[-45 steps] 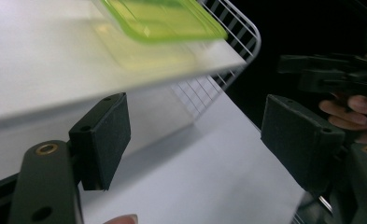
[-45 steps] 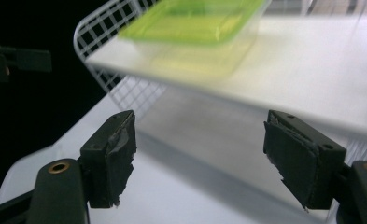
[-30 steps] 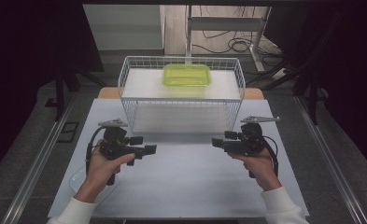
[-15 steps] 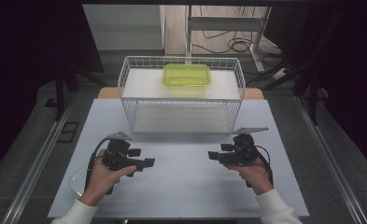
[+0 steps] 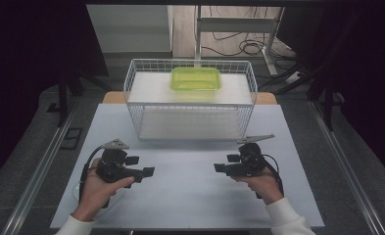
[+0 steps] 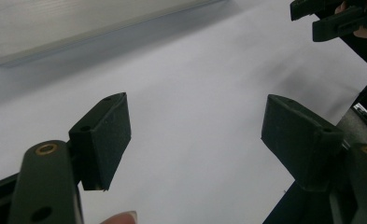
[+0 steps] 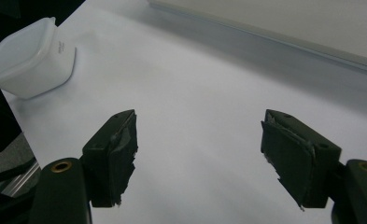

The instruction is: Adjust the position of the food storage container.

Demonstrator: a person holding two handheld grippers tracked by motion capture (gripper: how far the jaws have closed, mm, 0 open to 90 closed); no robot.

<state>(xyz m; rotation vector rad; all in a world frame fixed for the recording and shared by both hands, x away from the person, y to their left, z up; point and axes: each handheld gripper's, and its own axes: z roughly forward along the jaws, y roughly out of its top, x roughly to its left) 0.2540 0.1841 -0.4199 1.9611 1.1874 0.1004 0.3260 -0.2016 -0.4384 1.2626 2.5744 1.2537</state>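
A white tub (image 7: pixel 29 58) sits near the table's (image 5: pixel 190 186) near left corner, beside the left hand (image 5: pixel 96 188). It is a small squarish plastic box of milky white, with rounded corners and a flat lid that overhangs the walls a little, and some small print on one side that is too fine to read. It stands upright on the pale sheet, apart from both tools; what is inside cannot be told through the closed lid. Farther back stands a white wire basket (image 5: pixel 131 88) with a white shelf, and on that shelf lies a shallow green tray (image 5: pixel 195 78), see-through and seemingly holding nothing. The left gripper (image 6: pixel 195 135) has its jaws spread wide with only bare table between them. The right gripper (image 7: pixel 197 149) is likewise released, its worn pads well apart over the sheet, gripping nothing. The two tools point toward each other low over the table's near half.
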